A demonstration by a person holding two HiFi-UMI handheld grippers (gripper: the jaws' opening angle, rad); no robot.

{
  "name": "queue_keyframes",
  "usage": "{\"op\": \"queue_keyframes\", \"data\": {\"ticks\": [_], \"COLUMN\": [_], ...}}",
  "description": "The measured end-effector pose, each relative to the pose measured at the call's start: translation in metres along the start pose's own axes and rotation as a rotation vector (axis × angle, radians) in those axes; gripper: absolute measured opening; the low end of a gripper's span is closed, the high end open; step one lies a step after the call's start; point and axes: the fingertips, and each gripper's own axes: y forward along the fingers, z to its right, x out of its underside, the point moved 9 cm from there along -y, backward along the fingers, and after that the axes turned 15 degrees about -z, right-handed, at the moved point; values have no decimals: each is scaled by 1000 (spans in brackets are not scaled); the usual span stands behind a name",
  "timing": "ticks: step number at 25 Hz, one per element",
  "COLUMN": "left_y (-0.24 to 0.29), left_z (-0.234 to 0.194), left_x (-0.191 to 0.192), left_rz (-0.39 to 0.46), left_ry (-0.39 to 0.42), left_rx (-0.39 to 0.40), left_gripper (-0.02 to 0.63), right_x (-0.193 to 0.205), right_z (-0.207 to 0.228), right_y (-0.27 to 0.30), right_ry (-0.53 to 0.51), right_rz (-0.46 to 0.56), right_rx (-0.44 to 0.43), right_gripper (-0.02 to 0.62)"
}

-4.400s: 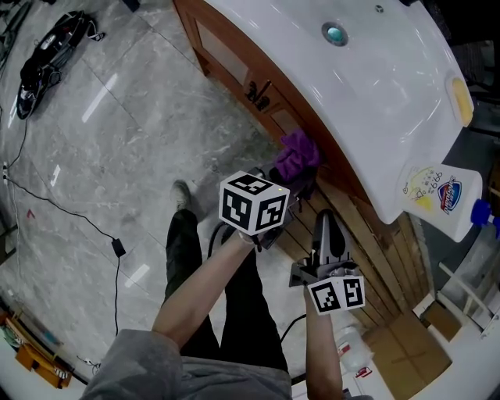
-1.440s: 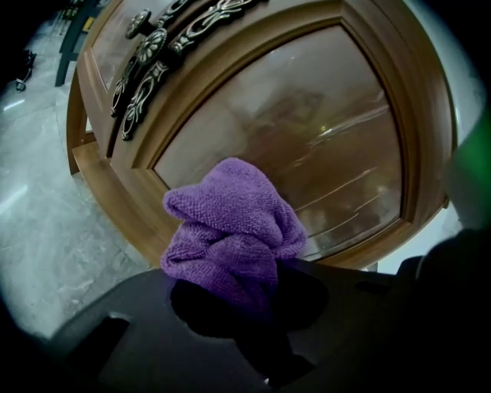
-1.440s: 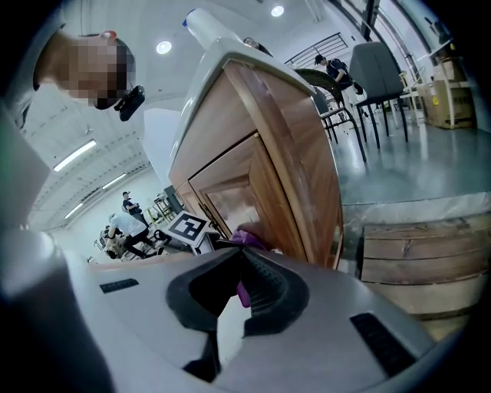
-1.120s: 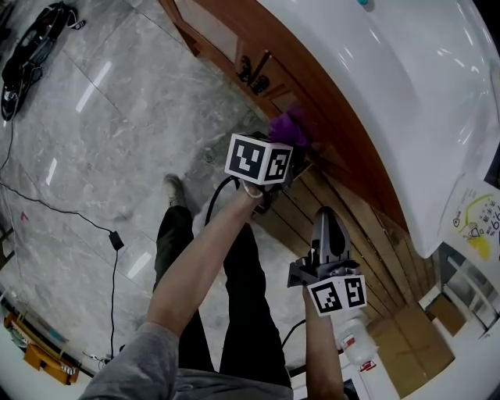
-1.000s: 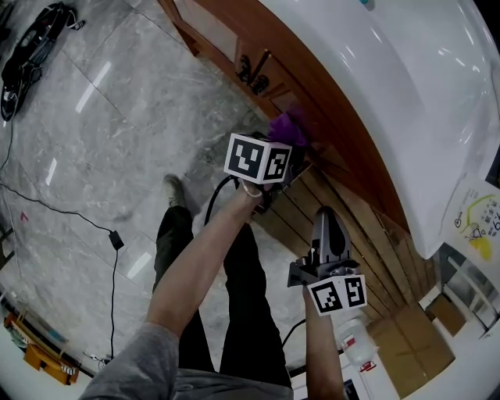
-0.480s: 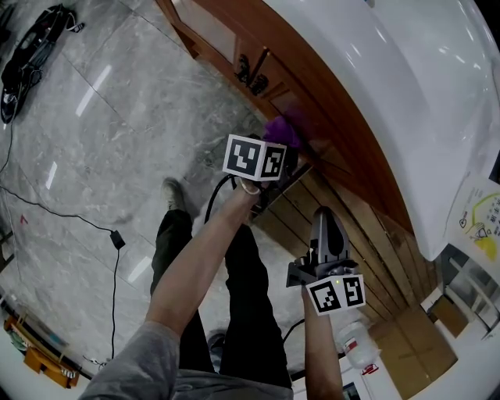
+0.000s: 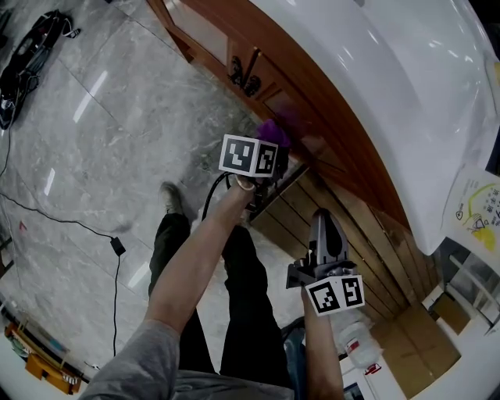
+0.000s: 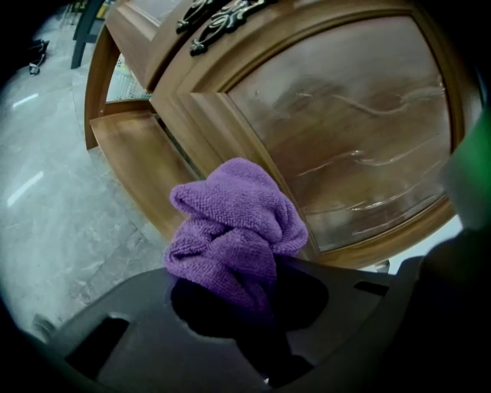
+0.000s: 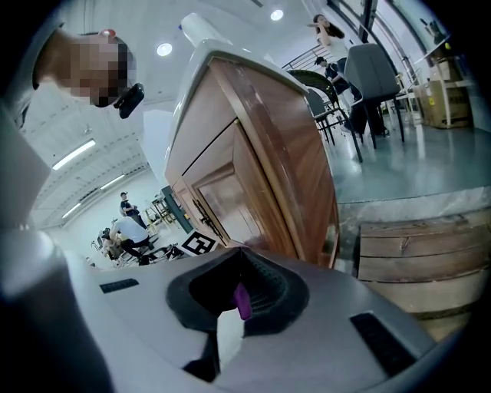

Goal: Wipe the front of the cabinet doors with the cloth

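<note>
step: wipe in progress, my read. Cloth is on the tool and up at the door, so pickup is done and this is mid-stroke.
left gripper (image 8: 245, 295): jaws clamped on the purple cloth (image 8: 234, 230), which bunches out ahead of the tips as a wad.
cloth position: in the left gripper view it sits over the wood frame at the lower-left corner of the door (image 8: 230, 130), beside the glass panel (image 8: 345, 130). In the head view the cloth (image 7: 271, 130) is tucked under the overhang of the white counter (image 7: 375, 78), against the door front. Real contact or just off the surface: can't tell.
right gripper (image 9: 238, 303): jaws look together with nothing held. It is held low, well apart from the cloth and pointing along the slatted side of the cabinet, and takes no part in the wipe. In the head view it is the tapered nose (image 7: 326, 226) above its marker cube.
coverage: unknown. No visible wet or clean line on the wood or glass.
next move: press the wad flat onto the door, then sweep it across the panel and frame. Needs steady pressure into the face.
watch: the handles (image 8: 222, 15) on the neighbouring door could snag the cloth, so go around them.
also: the wad is loose, so a hard drag could pull it out of the jaws.
</note>
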Motion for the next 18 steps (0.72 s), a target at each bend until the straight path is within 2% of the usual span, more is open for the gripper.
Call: {"op": "queue_keyframes", "data": {"ticks": [11, 18], "left_y": [-53, -92], "left_z": [24, 61], "left_x": [22, 37], "left_rz": [71, 102], "left_ry": [-28, -9], "left_rx": [50, 86], "left_gripper": [74, 74], "right_x": [-10, -25], "right_z": [-22, -38], "right_y": [-17, -31], "right_ry": [10, 27], "right_rz": [4, 21], "right_rx": [-10, -14], "right_gripper": [12, 12]}}
